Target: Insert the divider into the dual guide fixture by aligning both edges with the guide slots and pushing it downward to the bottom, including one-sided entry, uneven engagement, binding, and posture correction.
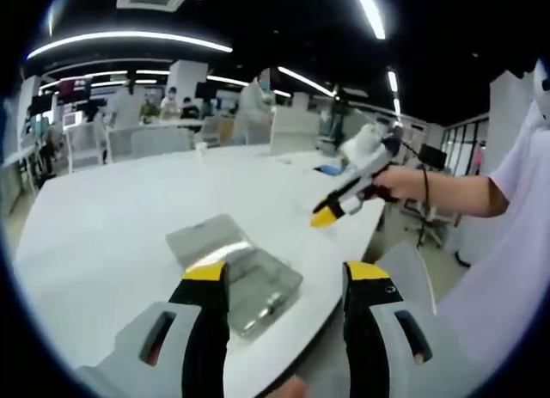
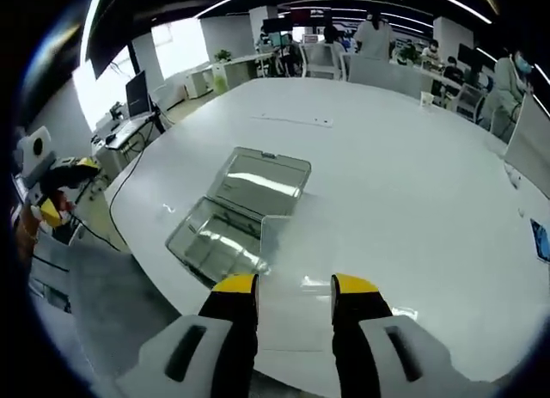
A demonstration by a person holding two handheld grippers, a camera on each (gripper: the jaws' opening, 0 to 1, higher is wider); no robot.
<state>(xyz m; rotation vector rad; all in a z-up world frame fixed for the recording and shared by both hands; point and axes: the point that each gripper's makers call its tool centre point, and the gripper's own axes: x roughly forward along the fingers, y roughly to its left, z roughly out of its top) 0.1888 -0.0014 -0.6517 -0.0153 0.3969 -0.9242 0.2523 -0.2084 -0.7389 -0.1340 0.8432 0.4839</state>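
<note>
Large white table (image 2: 412, 183) in an open office under strip lights, one clear hinged box (image 2: 236, 213) lying open at centre frame, one clear divider (image 2: 288, 252) upright just above the right gripper (image 2: 294, 286), jaws slightly apart, grip uncertain, left gripper (image 1: 286, 276) wide open, empty.

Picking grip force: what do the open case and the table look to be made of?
Open case: looks like clear rigid plastic, glossy; the table shows through it and ceiling lights glint on the lid. Table: smooth white top with a soft sheen, probably laminate or painted board; cannot tell which.
</note>
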